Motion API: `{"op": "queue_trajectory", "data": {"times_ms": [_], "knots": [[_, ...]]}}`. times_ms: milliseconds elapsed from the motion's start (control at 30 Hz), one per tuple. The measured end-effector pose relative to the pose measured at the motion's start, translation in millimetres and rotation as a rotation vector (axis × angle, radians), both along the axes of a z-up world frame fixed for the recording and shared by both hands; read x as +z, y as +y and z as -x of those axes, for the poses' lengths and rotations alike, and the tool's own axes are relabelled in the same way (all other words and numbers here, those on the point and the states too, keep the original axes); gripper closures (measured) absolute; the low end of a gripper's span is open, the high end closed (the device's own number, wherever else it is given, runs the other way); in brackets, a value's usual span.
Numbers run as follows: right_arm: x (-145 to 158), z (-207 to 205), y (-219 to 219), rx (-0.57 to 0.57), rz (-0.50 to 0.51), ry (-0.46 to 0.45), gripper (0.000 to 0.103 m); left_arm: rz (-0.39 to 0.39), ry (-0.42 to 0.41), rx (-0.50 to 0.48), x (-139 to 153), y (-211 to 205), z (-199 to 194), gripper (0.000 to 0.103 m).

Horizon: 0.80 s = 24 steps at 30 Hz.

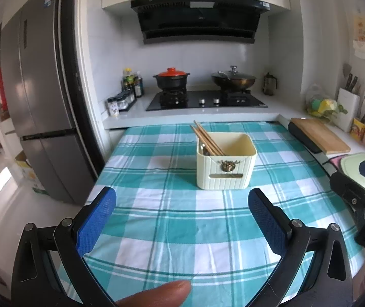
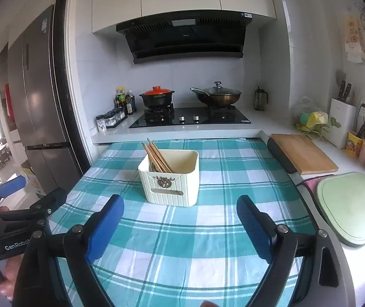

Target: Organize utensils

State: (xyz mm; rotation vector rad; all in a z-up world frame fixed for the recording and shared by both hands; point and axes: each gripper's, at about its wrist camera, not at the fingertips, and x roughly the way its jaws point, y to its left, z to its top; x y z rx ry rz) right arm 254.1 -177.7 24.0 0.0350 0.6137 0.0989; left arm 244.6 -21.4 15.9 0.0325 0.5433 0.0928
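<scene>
Both claws, left point(image 1: 182, 220) and right point(image 2: 180, 226), hung released and empty near the box point(image 1: 224, 163) holding chopsticks point(image 1: 206, 139); sorting looked done, next likely withdrawal.

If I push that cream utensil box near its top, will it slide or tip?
Probably tip before sliding: the cream utensil box looks like light plastic, stands fairly tall, and sits on a checked cloth that may bunch. The chopsticks lean to one side, so its weight seems slightly uneven.
</scene>
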Motion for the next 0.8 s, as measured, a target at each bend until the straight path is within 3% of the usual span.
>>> {"op": "queue_trajectory", "data": {"times_ms": [167, 800], "knots": [[3.2, 4.8, 4.0, 0.01, 0.001, -0.001, 0.012, -0.035, 0.005, 0.01, 0.0, -3.3, 2.1, 0.0], [-3.2, 7.6, 11.5, -0.001, 0.052, -0.001, 0.011, -0.037, 0.03, 0.002, -8.9, -5.5, -2.1, 0.0]]}}
